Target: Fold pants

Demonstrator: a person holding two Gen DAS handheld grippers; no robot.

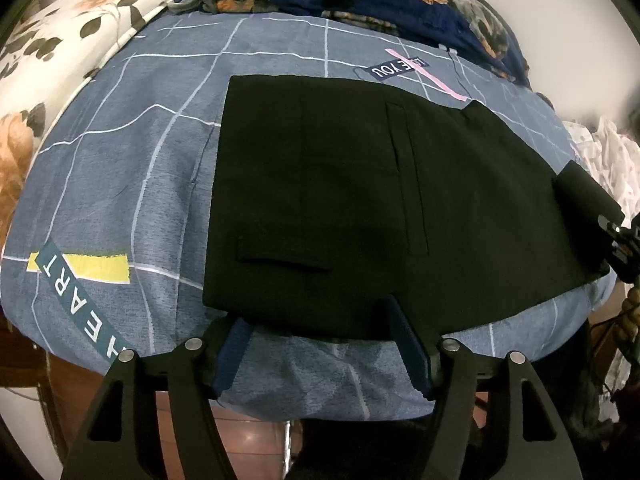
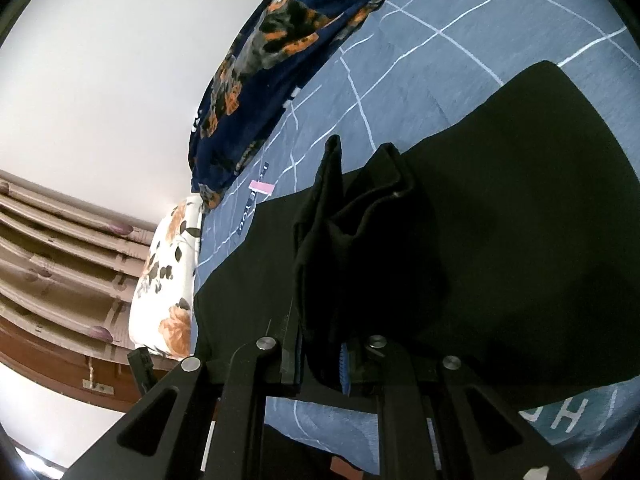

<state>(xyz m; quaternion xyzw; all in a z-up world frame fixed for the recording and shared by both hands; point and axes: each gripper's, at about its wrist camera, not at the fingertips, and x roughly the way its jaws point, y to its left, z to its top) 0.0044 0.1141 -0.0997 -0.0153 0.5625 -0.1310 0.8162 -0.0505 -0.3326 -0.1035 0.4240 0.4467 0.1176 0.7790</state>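
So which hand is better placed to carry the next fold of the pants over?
Right. Its gripper is already shut on a bunched end of the pants. The left gripper stands open at the near edge, holding nothing.

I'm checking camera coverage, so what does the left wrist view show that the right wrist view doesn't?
Only the left wrist view shows the left tongs open at the near edge of the black pants, plus the yellow stripe printed on the sheet.

Only the right wrist view shows the right tongs shut on a lifted bunch of pants fabric, and the curtain.

Both show the pants, blue grid bedsheet, dog-print blanket and floral pillow.
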